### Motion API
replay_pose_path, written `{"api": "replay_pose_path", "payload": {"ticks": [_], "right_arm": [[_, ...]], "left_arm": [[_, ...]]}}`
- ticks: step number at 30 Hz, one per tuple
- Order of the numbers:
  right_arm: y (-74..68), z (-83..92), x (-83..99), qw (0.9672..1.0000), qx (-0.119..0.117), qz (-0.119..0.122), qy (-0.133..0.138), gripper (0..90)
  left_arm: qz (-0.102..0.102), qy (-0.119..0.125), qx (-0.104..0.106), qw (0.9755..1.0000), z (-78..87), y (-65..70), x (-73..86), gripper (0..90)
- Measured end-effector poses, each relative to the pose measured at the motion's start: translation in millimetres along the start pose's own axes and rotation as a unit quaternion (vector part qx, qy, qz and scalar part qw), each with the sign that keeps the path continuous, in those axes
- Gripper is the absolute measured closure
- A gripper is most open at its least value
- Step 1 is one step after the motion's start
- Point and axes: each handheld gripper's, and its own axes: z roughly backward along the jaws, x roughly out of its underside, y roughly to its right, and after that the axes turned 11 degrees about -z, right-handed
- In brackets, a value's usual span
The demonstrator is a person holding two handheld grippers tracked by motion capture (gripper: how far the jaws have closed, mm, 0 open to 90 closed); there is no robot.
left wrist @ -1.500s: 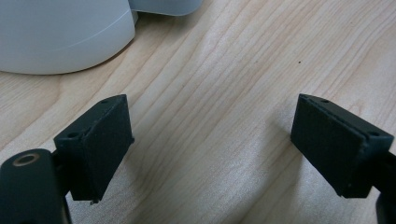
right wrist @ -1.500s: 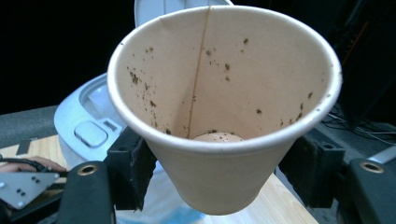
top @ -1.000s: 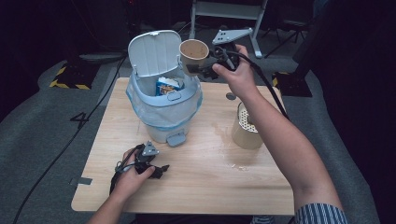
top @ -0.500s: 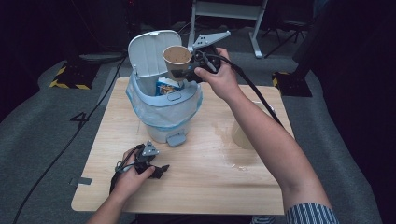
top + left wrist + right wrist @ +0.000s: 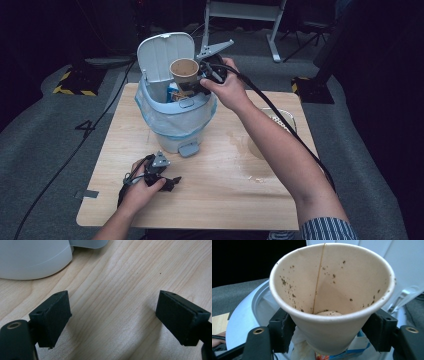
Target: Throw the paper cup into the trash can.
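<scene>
Starting nearest: resting the left gripper [image 5: 159, 172] on the wooden table [image 5: 225, 200] by the near edge, well apart from the action. Spreading its jaws wide, pinching nothing, with bare wood grain between them in the left gripper view [image 5: 112, 317].

Looking up the table: standing at mid-table, the white pedal bin [image 5: 172, 132], lined with a pale blue bag, lid [image 5: 160, 52] already propped upright behind its mouth.

Holding the paper cup [image 5: 184, 72] right over that open mouth, pinching it by the sides in the right gripper [image 5: 201, 82], cup tipped with its rim toward the person.

Judging by all that, probably binning the cup: lid up and cup brought above the bin looking done, letting go and dropping it in not yet done. Possibly more to clear too, with a pale container [image 5: 282, 120] standing at the table's right side, half hidden behind the forearm; hard telling what it is.

Comparing views now. Catching in the right gripper view what the high view is too far off for: both jaws of the right gripper [image 5: 332, 340] pressing on the paper cup [image 5: 332, 297] below the rim, dark specks dotting the inside, no liquid to be seen, and a blue-and-white carton [image 5: 359, 346] lying in the bin below. Getting from the high view alone the whole layout, both hands included.
</scene>
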Motion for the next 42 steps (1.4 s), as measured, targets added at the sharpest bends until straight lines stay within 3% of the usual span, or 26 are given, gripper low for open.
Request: {"api": "replay_pose_path", "payload": {"ticks": [11,13,15,18,22,32,39,42], "right_arm": [[1.1,-8.6,3.2,0.9996,-0.006,-0.012,-0.025,31.5],[1.3,-9.3,3.7,0.9998,-0.014,-0.003,-0.011,28.9],[-0.1,-9.1,3.1,0.9997,-0.016,0.01,0.013,14.7],[-2.3,-6.7,1.8,0.9989,-0.025,0.014,0.038,17.4],[-3.6,-3.4,1.3,0.9989,-0.023,0.015,0.037,16.3],[-3.5,24.0,-1.9,0.9985,0.02,0.022,0.045,19.0],[-2.8,60.3,-3.9,0.9973,0.058,0.026,0.037,19.1],[-0.1,76.7,-0.4,0.9965,0.064,0.023,0.049,19.5]], "left_arm": [[0.0,0.0,0.0,1.0,0.0,0.0,0.0,12.9],[-0.001,0.0,0.0,1.0,0.1,-0.1,0.0,12.9],[0.001,0.0,0.001,1.0,0.0,0.1,0.0,12.9],[-0.001,0.0,0.0,1.0,0.1,0.0,0.0,12.9],[0.0,0.0,0.0,1.0,0.0,0.0,0.0,12.9],[0.0,0.0,0.0,1.0,0.2,-0.3,0.1,12.9],[0.005,0.001,0.006,1.0,2.6,-1.4,3.4,13.4],[-0.001,0.0,0.003,1.0,4.0,-3.1,4.7,13.4]]}}
